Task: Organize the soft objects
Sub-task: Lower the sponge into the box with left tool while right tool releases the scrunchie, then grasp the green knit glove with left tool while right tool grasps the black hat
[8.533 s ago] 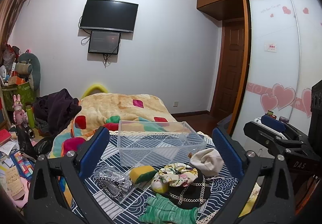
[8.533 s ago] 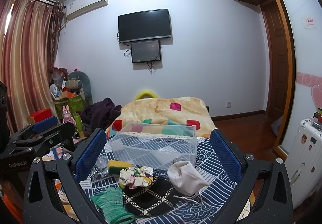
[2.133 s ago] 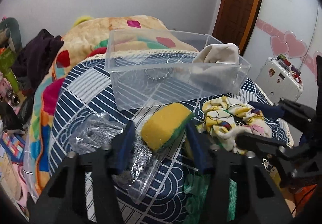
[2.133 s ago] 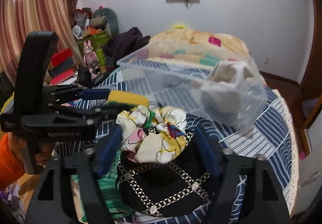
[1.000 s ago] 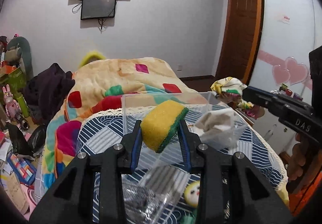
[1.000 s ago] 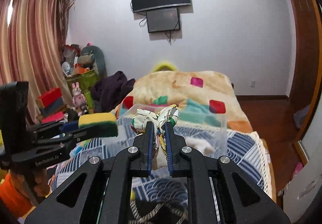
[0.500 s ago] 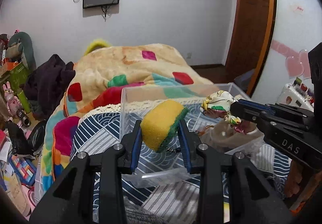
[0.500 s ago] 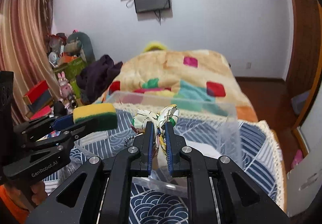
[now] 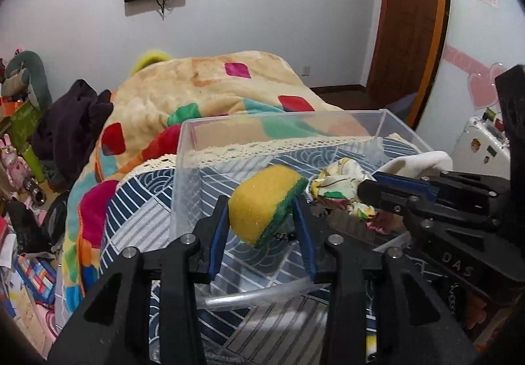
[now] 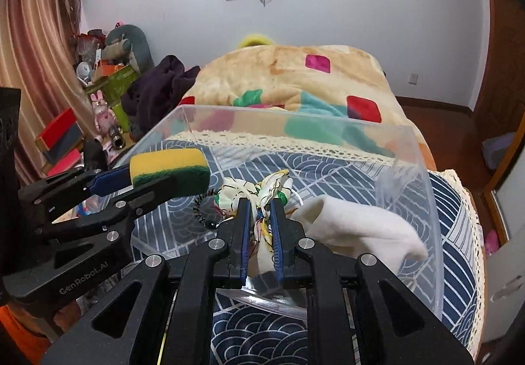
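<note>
My left gripper (image 9: pixel 261 215) is shut on a yellow and green sponge (image 9: pixel 262 201) and holds it over the clear plastic bin (image 9: pixel 197 148); the sponge also shows in the right wrist view (image 10: pixel 170 169). My right gripper (image 10: pixel 261 207) is shut on a floral cloth scrunchie (image 10: pixel 254 189) inside the bin (image 10: pixel 420 168), just right of the sponge; the scrunchie also shows in the left wrist view (image 9: pixel 341 181). A white cloth (image 10: pixel 357 230) lies in the bin at the right. A beaded hair tie (image 10: pixel 201 205) lies on the bin floor.
The bin stands on a blue and white patterned cover (image 10: pixel 459 201) with a lace edge. A colourful blanket (image 9: pixel 210 96) lies on the bed behind. Dark clothes (image 10: pixel 160 86) and clutter sit at the left. A door (image 9: pixel 407 20) is at the back right.
Both grippers have moved forward and down into the bin with the sponge and the scrunchie held in them. The bin looms larger in both views.
</note>
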Demonstrator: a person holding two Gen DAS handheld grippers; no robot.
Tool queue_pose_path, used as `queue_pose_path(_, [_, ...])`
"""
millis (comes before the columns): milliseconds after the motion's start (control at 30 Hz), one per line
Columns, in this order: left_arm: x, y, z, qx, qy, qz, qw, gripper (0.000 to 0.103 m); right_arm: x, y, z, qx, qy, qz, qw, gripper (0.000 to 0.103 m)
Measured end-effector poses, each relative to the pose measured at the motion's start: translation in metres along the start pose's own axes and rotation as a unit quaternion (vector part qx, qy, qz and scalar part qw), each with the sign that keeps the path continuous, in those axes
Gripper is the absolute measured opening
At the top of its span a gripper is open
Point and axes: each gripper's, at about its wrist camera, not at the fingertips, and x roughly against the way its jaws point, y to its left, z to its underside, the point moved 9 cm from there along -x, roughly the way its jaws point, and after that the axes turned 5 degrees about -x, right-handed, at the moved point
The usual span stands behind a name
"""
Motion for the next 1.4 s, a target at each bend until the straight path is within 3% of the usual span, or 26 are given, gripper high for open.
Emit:
queue_pose_path(100, [0.006, -0.002, -0.001, -0.001, -0.008, -0.002, 1.0000, 0.060, 0.001, 0.000, 0.001, 0.003, 0.003, 0.003, 1.000, 0.016])
queue_pose_path(333, [0.029, -0.006, -0.001, -0.003, -0.019, 0.009, 0.9998, 0.067, 0.017, -0.003, -0.003, 0.001, -0.012, 0.001, 1.000, 0.036])
queue_pose_path(433, [0.042, -0.006, 0.000, 0.003, -0.025, 0.015, 0.9996, 0.079, 0.034, -0.004, -0.007, 0.003, -0.030, 0.004, 1.000, 0.043])
queue_pose_path(500, [0.053, -0.007, 0.002, 0.004, -0.031, 0.017, 0.9994, 0.093, 0.045, -0.004, -0.009, 0.006, -0.045, 0.005, 0.999, 0.050])
queue_pose_path(567, [0.062, -0.008, 0.003, 0.004, -0.038, 0.010, 0.9992, 0.098, 0.057, -0.005, -0.011, 0.008, -0.059, 0.006, 0.998, 0.058])
queue_pose_path(833, [0.092, -0.023, 0.028, -0.004, -0.036, 0.020, 0.9991, 0.102, 0.096, -0.002, 0.001, 0.028, -0.097, 0.008, 0.995, 0.082])
queue_pose_path(900, [0.096, -0.025, 0.039, 0.001, -0.028, 0.022, 0.9994, 0.102, 0.100, -0.002, 0.011, 0.026, -0.096, 0.005, 0.995, 0.082])
queue_pose_path(1233, [0.097, -0.041, 0.114, 0.014, 0.040, 0.034, 0.9985, 0.102, 0.082, -0.006, 0.090, 0.018, -0.021, 0.007, 1.000, 0.085])
queue_pose_path(1400, [0.094, -0.055, 0.138, 0.016, 0.060, 0.049, 0.9969, 0.102, 0.075, -0.008, 0.111, 0.003, 0.009, 0.008, 1.000, 0.085])
